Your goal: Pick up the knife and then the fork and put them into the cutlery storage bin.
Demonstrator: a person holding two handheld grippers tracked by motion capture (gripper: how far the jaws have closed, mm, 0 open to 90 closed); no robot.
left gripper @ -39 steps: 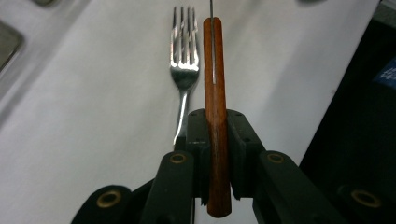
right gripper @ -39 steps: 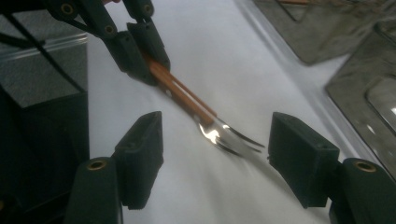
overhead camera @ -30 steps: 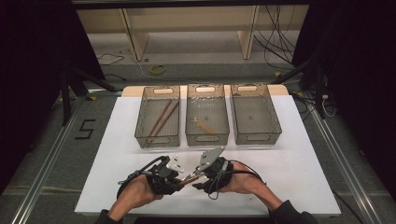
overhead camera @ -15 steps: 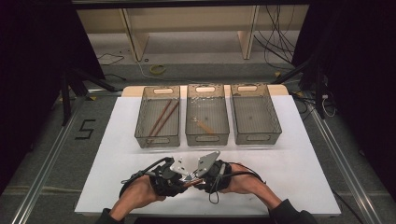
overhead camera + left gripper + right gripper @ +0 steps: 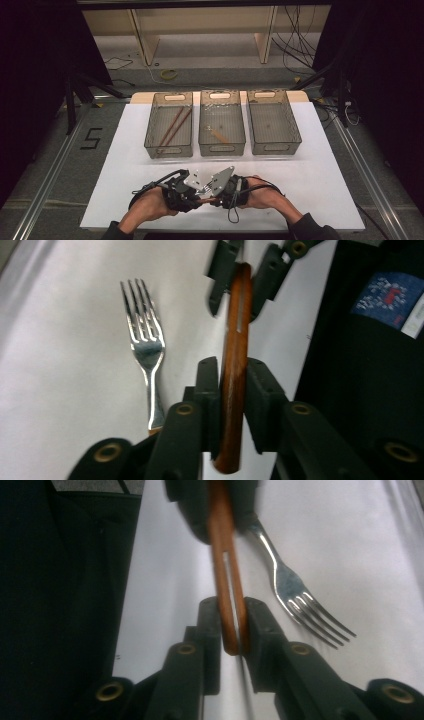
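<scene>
A slim brown wooden utensil (image 5: pixel 234 340) with a long slot in one end spans the gap between my two grippers. My left gripper (image 5: pixel 233 367) is shut on its plain end, and the other gripper's jaws clamp the slotted end farther off. My right gripper (image 5: pixel 231 607) is shut on that slotted end (image 5: pixel 227 580). A metal fork (image 5: pixel 145 345) lies flat on the white table beside the utensil, its tines (image 5: pixel 320 622) free. In the high view the left gripper (image 5: pixel 192 196) and right gripper (image 5: pixel 218 195) meet nose to nose near the table's front edge.
Three mesh bins stand in a row at the back of the white table top (image 5: pixel 310 175). The left bin (image 5: pixel 150 135) holds long wooden sticks, the middle bin (image 5: pixel 222 147) a small wooden piece, and the right bin (image 5: pixel 295 135) looks bare. Dark floor surrounds the table.
Both grippers have drifted a little toward the table's front edge, still joined on the wooden utensil. The fork and bins have not moved.
</scene>
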